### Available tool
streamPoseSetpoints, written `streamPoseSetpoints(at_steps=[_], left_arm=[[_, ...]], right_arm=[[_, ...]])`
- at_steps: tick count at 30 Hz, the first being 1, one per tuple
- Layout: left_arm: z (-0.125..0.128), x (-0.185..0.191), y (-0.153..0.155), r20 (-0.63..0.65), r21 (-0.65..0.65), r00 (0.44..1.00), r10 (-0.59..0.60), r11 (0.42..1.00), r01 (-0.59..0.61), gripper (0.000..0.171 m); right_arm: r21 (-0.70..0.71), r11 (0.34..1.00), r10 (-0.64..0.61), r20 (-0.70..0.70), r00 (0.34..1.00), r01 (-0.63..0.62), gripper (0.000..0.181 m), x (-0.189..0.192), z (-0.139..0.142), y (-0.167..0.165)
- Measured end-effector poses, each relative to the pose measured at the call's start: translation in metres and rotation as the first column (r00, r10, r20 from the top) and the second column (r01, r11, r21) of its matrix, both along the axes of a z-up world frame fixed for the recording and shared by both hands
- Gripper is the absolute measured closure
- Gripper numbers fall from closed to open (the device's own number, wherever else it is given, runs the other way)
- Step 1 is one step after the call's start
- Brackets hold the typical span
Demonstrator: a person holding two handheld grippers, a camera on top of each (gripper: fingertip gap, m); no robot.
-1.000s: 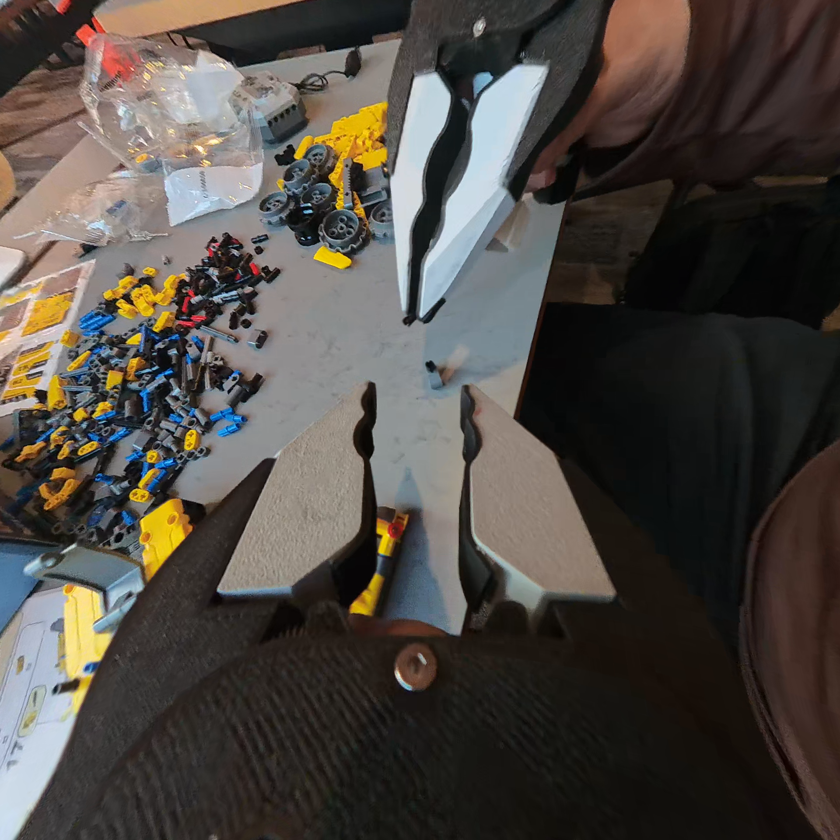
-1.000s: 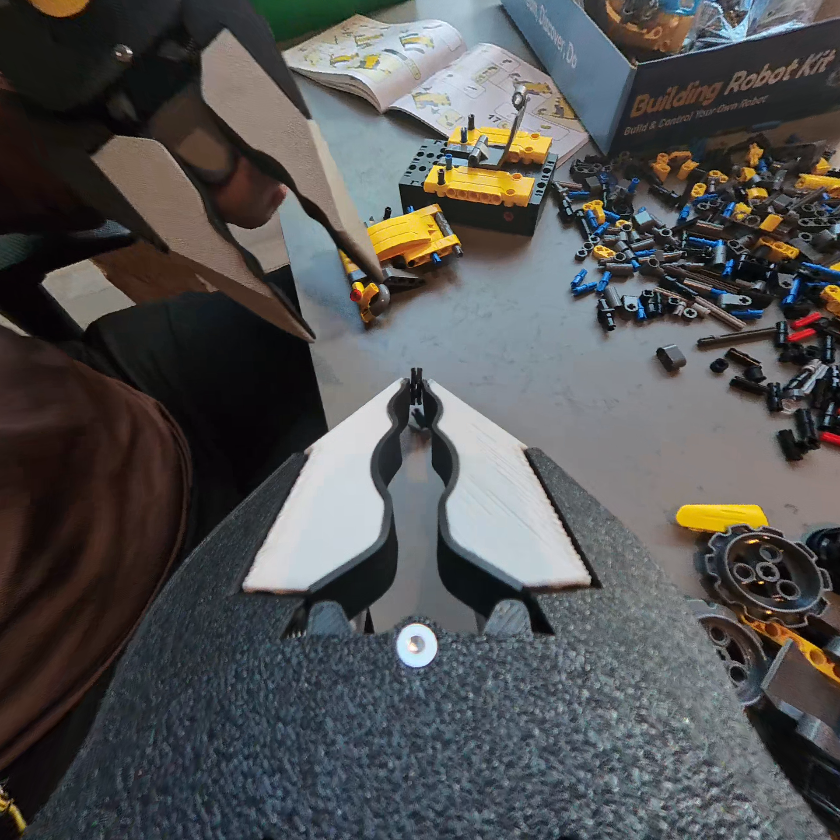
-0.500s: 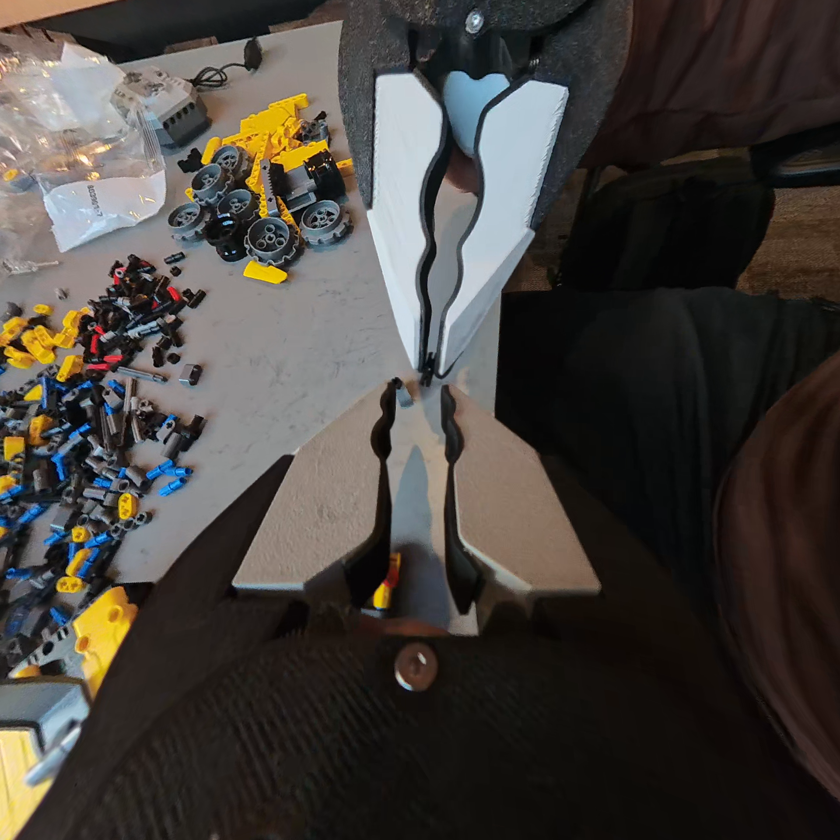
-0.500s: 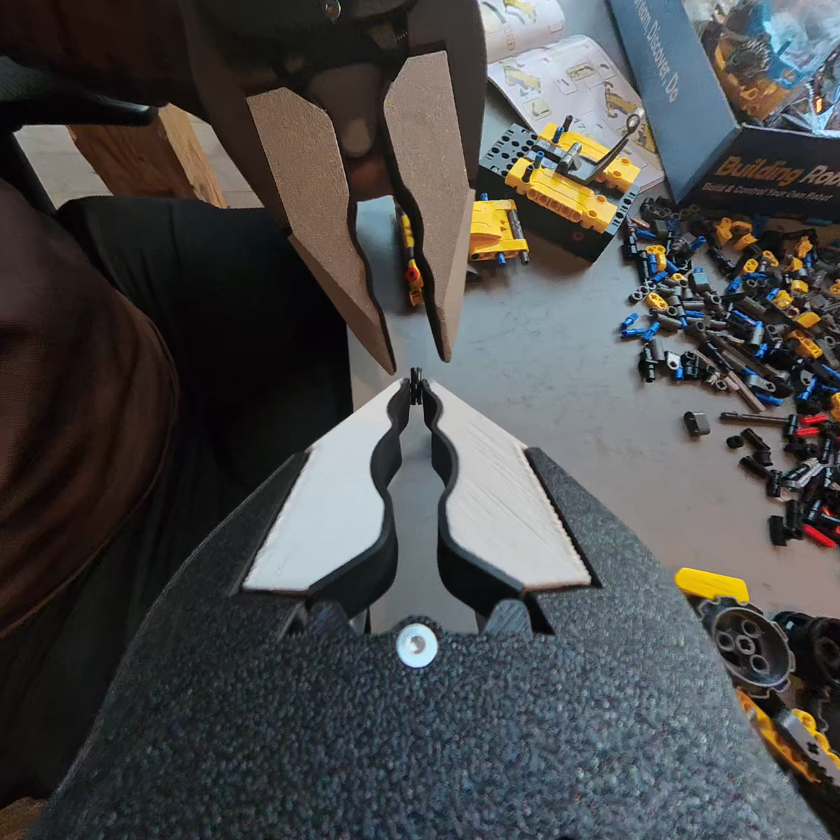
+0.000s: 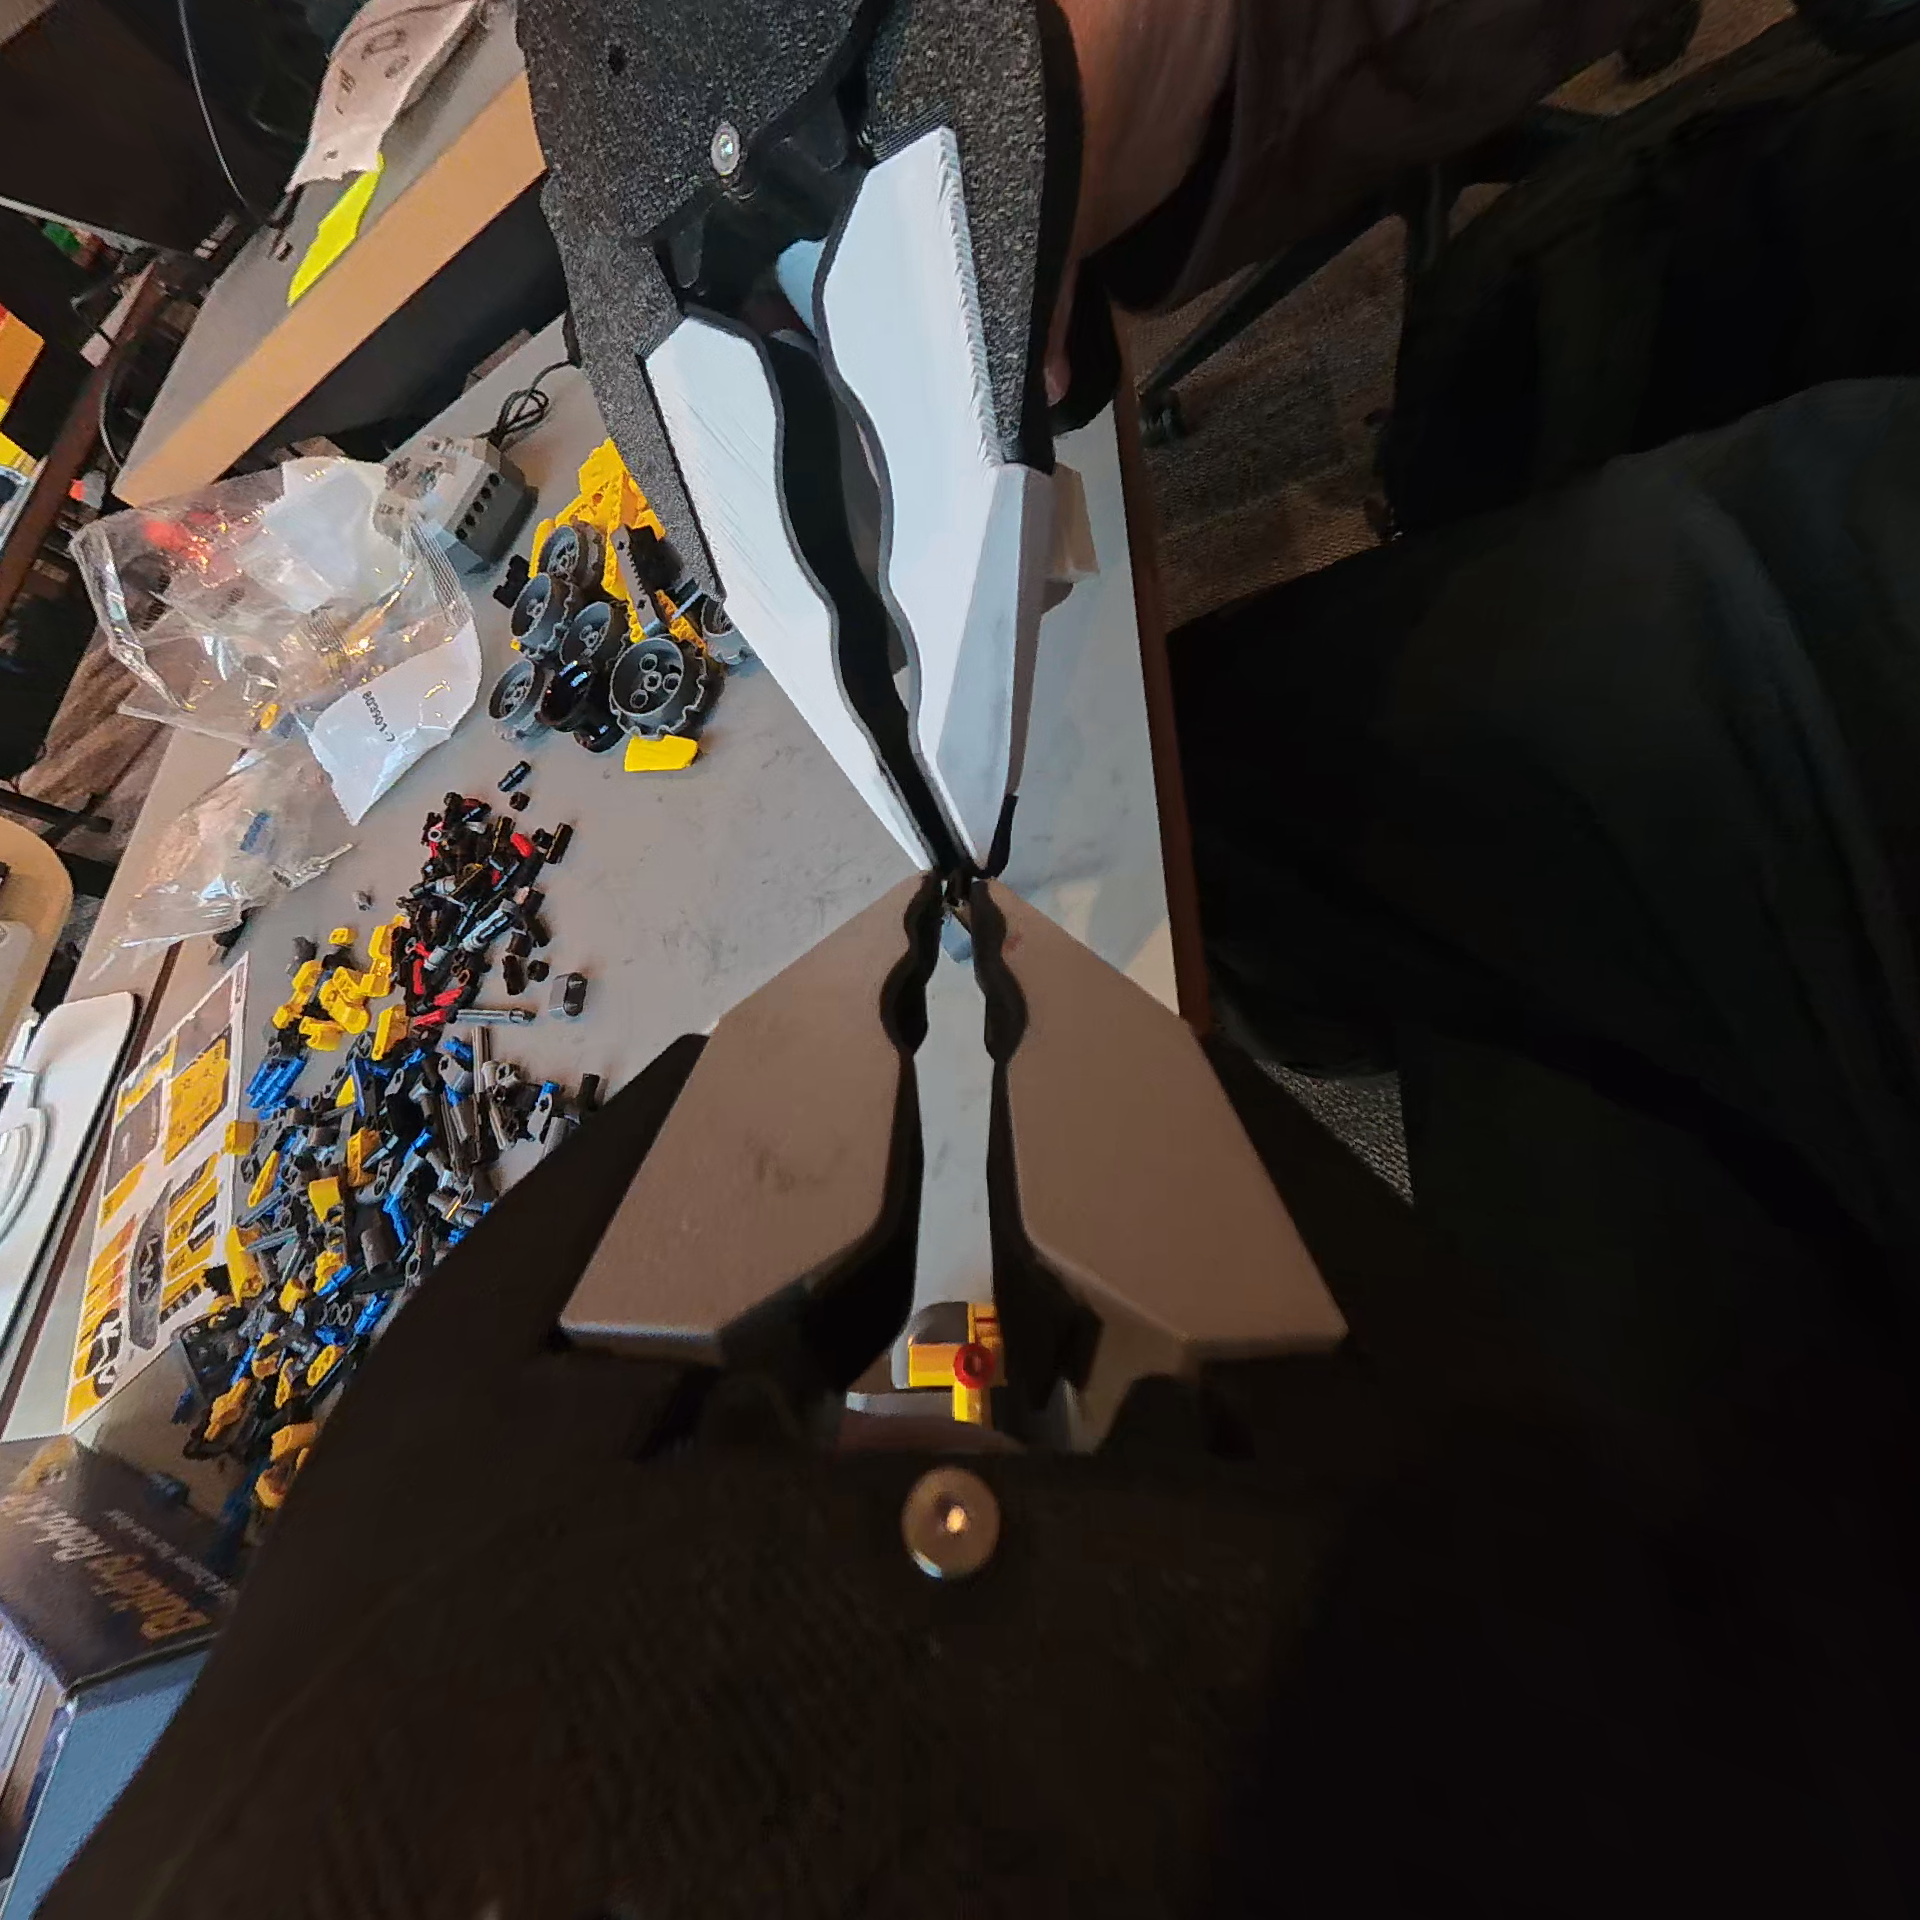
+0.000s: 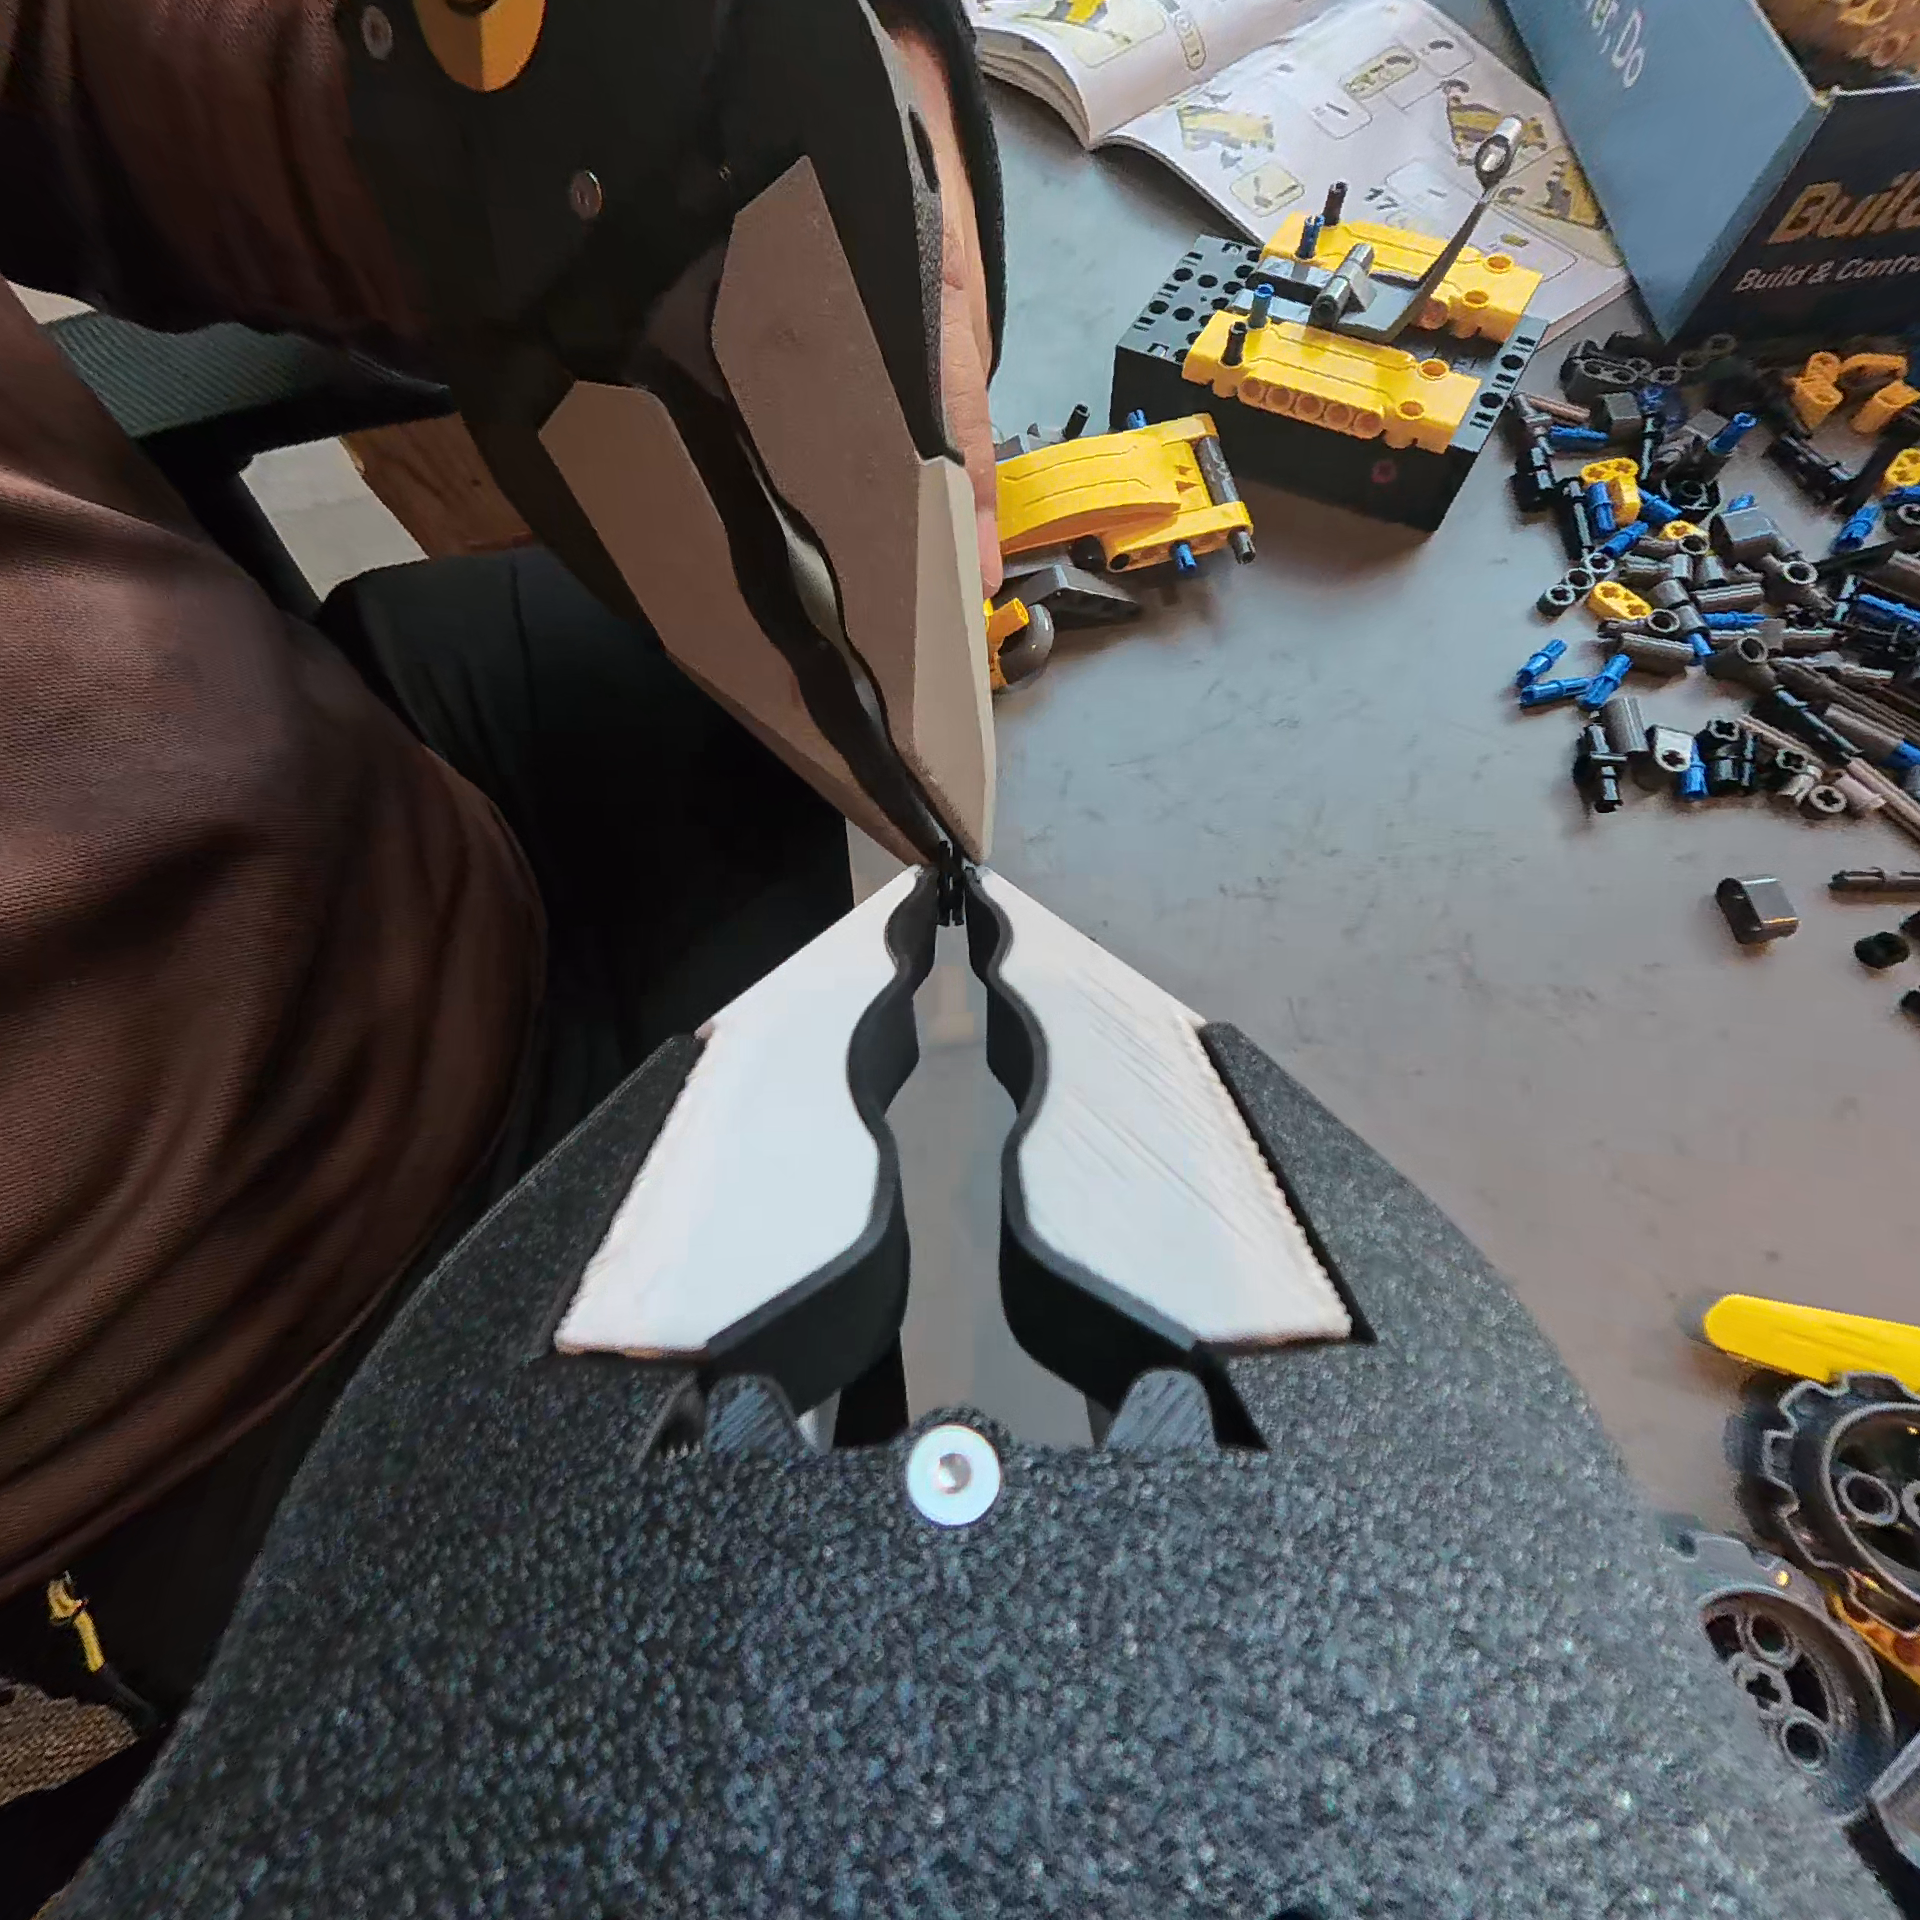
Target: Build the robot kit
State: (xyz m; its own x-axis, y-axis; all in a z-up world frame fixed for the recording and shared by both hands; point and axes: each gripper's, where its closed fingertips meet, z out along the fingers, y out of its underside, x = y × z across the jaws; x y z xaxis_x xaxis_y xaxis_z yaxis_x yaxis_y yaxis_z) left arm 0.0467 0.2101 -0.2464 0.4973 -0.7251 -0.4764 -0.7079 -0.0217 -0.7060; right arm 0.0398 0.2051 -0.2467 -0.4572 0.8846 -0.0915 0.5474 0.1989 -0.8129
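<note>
My right gripper [image 6: 948, 885], with white fingers, is shut on a small black pin [image 6: 948, 896] at its very tips. My left gripper [image 5: 953, 900], with grey fingers, meets it tip to tip and is closed on the same pin [image 5: 954, 885]. Both hold it in the air just above the near edge of the grey table [image 6: 1299, 935]. In the left wrist view the right gripper [image 5: 961, 857] comes down from above. In the right wrist view the left gripper [image 6: 948, 844] comes down from the upper left. A yellow part with a red pin [image 5: 961, 1361] lies on the table behind my left fingers.
A pile of loose black, blue and yellow parts [image 5: 395, 1091] lies on the table, with grey wheels [image 5: 613, 665] and clear plastic bags [image 5: 260, 603] beyond. A black and yellow assembly [image 6: 1330, 384], a yellow sub-assembly [image 6: 1112, 488], a booklet [image 6: 1247, 94] and a box [image 6: 1714, 156] lie farther off. The person's lap is past the table edge [image 5: 1164, 727]. Only a small space, under 4 cm, lies between the two pairs of fingers.
My left gripper has closed from wide open and moved up to the right gripper's tips, now gripping the black pin the right gripper held. Both grippers have lifted and tilted.
</note>
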Motion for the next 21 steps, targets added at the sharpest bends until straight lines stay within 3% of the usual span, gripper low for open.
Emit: streamPoseSetpoints(at_steps=[9, 13, 18, 21], left_arm=[[-0.005, -0.006, -0.004, 0.02, -0.033, 0.999, 0.033, 0.999, -0.032, 0.169], [-0.019, -0.02, -0.003, -0.037, -0.06, 0.991, 0.132, 0.989, -0.134, 0.169], [-0.031, -0.029, -0.002, -0.082, -0.09, 0.979, 0.186, 0.977, -0.193, 0.169], [-0.031, -0.03, 0.0, -0.079, -0.088, 0.978, 0.192, 0.976, -0.199, 0.169]], right_arm=[[0.038, 0.999, -0.015, 0.002, 1.0, 0.015, 0.179, -0.004, -0.005, -0.002], [0.143, 0.967, -0.222, 0.059, 0.973, 0.211, 0.166, 0.003, -0.013, 0.031], [0.042, 0.918, -0.397, 0.109, 0.911, 0.395, 0.154, 0.008, -0.02, 0.033], [0.034, 0.897, -0.441, 0.143, 0.886, 0.441, 0.143, 0.002, -0.033, 0.027]])
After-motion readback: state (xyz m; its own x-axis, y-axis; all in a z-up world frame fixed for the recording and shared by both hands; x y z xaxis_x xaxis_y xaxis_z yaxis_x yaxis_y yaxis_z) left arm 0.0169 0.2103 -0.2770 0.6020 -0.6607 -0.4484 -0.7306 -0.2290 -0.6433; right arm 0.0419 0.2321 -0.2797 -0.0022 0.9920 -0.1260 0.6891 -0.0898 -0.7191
